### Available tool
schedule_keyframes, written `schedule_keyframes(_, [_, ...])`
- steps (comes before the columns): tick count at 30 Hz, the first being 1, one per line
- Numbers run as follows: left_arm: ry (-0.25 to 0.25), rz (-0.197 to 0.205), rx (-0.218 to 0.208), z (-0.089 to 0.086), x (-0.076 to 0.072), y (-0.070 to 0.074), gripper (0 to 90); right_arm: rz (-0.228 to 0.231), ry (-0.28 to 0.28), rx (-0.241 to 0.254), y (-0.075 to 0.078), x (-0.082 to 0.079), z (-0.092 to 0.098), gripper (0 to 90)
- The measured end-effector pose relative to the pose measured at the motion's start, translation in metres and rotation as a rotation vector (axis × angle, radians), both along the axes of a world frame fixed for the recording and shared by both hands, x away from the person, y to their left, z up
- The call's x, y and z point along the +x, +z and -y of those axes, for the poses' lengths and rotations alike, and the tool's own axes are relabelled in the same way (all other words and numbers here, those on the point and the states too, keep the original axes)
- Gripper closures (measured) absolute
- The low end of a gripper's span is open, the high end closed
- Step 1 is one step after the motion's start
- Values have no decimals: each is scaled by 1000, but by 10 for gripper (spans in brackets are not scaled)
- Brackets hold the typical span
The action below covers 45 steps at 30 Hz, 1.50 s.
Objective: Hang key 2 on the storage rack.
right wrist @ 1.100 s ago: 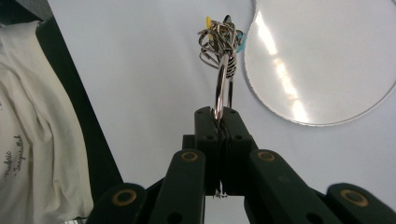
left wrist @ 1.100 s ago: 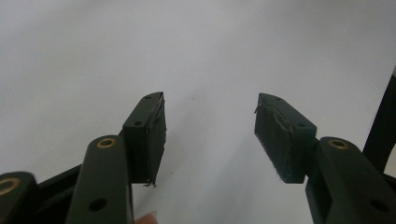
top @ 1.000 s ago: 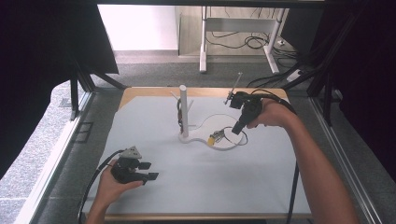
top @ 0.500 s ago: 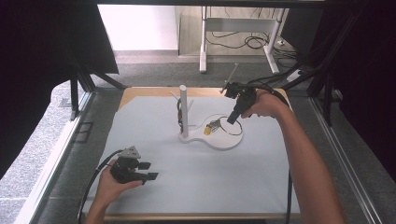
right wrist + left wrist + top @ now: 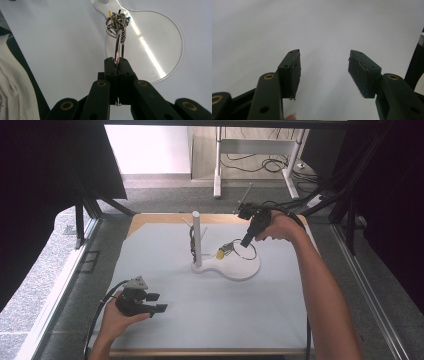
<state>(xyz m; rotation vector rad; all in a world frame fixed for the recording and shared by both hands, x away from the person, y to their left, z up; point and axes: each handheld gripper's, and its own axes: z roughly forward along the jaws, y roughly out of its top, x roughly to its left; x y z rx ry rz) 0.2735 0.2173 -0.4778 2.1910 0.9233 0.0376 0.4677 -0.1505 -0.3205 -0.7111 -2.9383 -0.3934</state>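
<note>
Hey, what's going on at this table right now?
A person works with two hand-held grippers. The right gripper is shut on a large metal key ring with a cluster of smaller rings and coloured tags, held above the round base of a white stand with an upright post. The left gripper rests open near the table's front edge, holding nothing.

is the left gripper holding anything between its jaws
No, the left gripper has its jaws spread apart with just the bare white table between them.
</note>
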Motion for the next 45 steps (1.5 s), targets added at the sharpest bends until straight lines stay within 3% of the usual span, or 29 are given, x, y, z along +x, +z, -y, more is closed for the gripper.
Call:
schedule_keyframes(10, [4, 8, 1, -2, -1, 2, 439, 5, -14, -3, -2, 11, -8, 880])
schedule_keyframes(14, [7, 5, -2, -4, -1, 2, 439, 17, -18, 26, 0, 18, -12, 880])
schedule_keyframes(25, [2, 11, -9, -6, -2, 3, 439, 16, -42, 4, -2, 39, -31, 880])
schedule_keyframes(45, [10, 8, -25, -10, -4, 2, 439, 42, 10, 20, 6, 52, -75, 880])
